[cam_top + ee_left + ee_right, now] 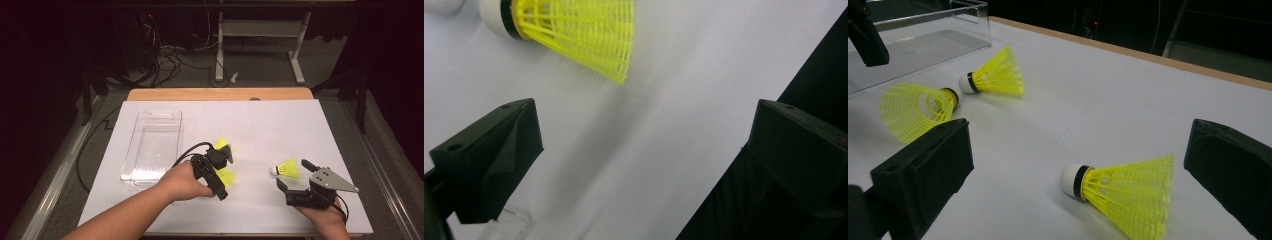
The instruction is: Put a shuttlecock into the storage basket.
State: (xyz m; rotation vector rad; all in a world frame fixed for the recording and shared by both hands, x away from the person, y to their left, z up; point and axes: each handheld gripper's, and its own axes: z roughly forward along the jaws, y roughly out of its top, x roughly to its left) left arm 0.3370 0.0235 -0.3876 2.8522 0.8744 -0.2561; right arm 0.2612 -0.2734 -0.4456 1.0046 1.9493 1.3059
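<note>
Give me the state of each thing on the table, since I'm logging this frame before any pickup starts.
Clear plastic bin: upright, nothing inside.
Yellow shuttlecock nearest the right gripper: lying on its side, loose between the spread jaws.
Yellow shuttlecock by the bin: on its side, untouched.
Third yellow shuttlecock: on its side, skirt opening facing the camera.
Left gripper: jaws open, holding nothing.
Right gripper: jaws open, holding nothing.
</note>
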